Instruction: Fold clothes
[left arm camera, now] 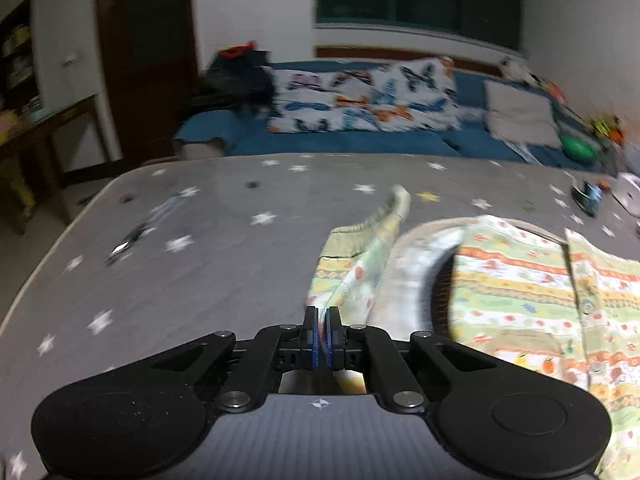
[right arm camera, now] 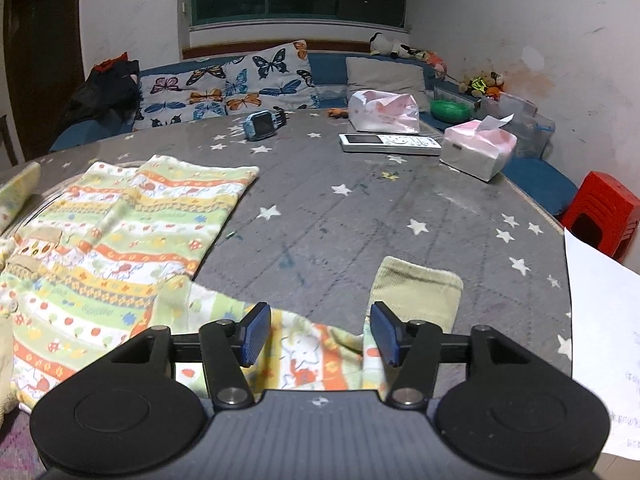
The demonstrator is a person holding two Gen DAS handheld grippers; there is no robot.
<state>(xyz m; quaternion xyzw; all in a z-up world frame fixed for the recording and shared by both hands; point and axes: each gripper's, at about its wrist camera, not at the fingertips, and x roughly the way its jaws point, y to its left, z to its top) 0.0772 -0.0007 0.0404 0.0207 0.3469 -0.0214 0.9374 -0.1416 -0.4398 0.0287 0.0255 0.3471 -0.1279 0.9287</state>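
Observation:
A small patterned child's shirt with green, orange and yellow stripes lies on the grey star-print table. My left gripper is shut on the shirt's left sleeve, which is lifted and drawn inward; its ribbed cuff points away. In the right wrist view the shirt spreads at the left. My right gripper is open, its jaws wide apart over the right sleeve, whose ribbed cuff lies flat on the table.
On the table's far side are a blue watch, a white remote, a pink tissue box and a pink bag. A white paper lies at the right edge. A red stool and a blue sofa stand beyond.

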